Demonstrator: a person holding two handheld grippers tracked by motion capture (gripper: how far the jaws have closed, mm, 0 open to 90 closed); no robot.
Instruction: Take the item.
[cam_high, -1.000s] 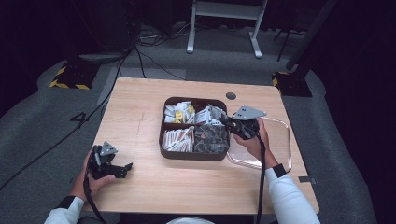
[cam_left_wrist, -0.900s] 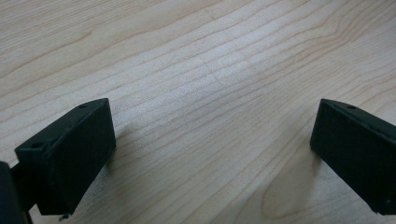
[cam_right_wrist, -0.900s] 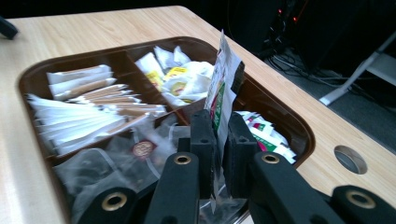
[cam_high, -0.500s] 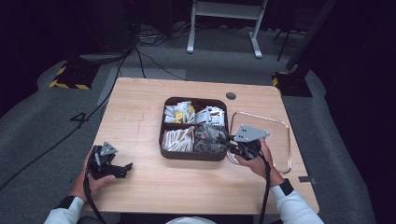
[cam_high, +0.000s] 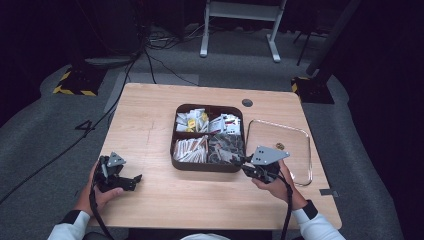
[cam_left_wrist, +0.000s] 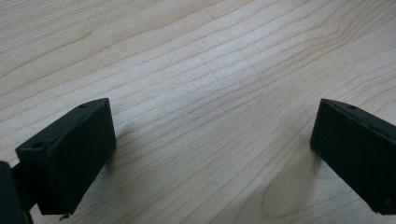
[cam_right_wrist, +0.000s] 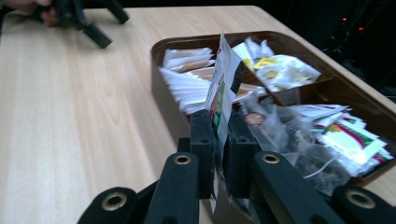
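- The light wooden table has lots of bare room on its left half in the high view.
- The dark brown tray with 4 boxes sits in the middle, and the clear glass dish lies just beside it on the right, near the table's right edge.
- The right gripper is squeezed tight on a thin white paper packet with red and green print, which stands up between its jaws at the tray's near edge.
- The left gripper is wide open with nothing in it, low over bare wood at the lower left of the high view, well apart from the tray.
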